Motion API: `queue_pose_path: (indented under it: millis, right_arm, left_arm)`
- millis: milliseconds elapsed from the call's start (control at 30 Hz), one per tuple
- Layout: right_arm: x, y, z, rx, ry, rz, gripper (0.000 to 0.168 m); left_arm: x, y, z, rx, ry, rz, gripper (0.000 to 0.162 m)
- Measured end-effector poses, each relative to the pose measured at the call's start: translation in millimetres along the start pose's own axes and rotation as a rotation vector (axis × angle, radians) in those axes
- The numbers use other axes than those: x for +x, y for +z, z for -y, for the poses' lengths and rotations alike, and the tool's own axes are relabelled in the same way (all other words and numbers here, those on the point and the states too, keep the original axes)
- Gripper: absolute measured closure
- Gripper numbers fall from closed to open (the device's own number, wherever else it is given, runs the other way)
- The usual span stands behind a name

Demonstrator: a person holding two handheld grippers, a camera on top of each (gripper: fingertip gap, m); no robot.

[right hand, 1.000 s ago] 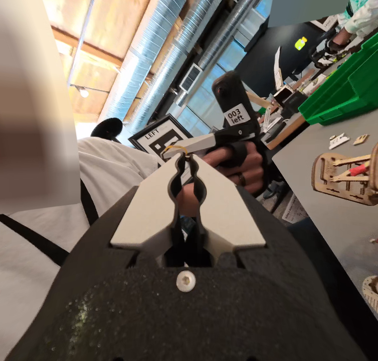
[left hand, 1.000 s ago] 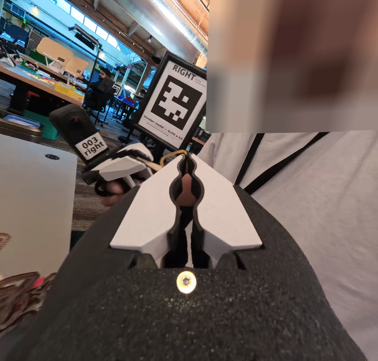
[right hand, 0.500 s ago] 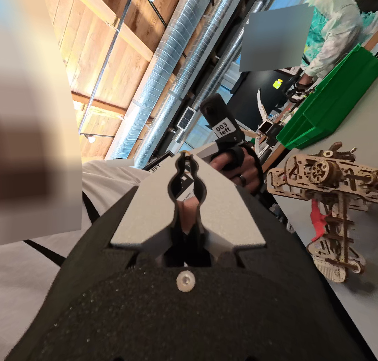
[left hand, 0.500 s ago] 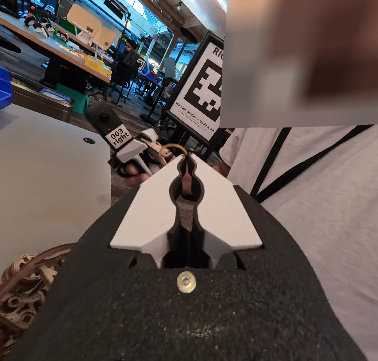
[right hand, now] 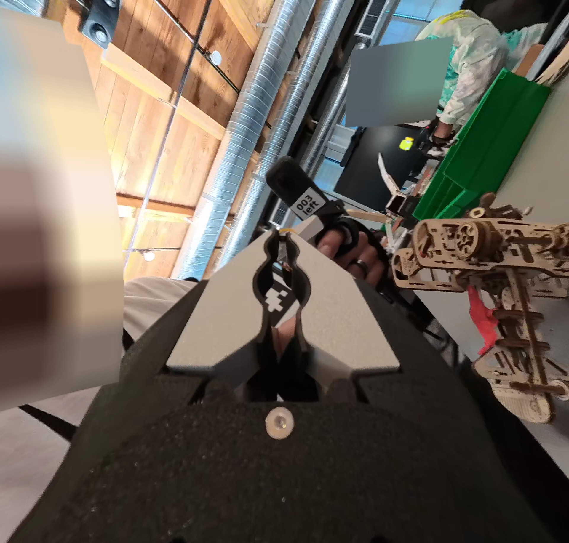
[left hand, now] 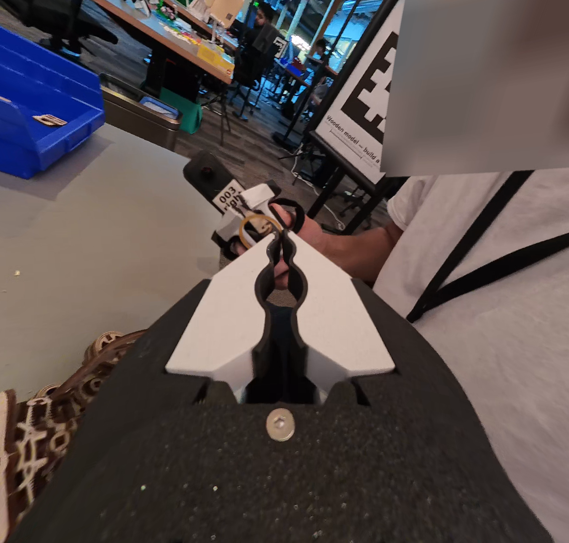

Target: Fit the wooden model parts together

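My left tongs point(left hand: 280, 239) pinch a tan rubber band point(left hand: 257, 227) at their closed tips, and my right tongs point(right hand: 281, 235) clamp it too. The wooden model point(right hand: 480, 285) stands on the grey table point(left hand: 92, 235), just right of my right tongs.

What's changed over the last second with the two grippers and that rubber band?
Both grippers swung down toward the table: the blue bin and wooden model came into view. The left gripper and right gripper stay shut, tips together on the yellow rubber band. Nothing was released.
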State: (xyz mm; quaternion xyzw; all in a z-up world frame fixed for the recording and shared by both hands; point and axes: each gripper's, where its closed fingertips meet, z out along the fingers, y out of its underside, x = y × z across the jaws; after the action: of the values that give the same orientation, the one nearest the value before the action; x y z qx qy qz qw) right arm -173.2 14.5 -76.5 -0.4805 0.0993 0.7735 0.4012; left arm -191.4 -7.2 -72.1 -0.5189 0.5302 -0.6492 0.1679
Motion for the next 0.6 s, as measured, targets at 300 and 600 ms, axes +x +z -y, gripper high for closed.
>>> queue_pose_path:
  millis: [300,600]
  right_arm:
    - [5,0,-1,0.032,0.106,0.025,0.167]
    - [18,-2,-8,-0.036,0.051,-0.118,0.167]
  left_arm:
    - [-15,2,-6,-0.074,0.120,0.253,0.147]
    - [-22,-19,-11,-0.152,0.297,0.443,0.116]
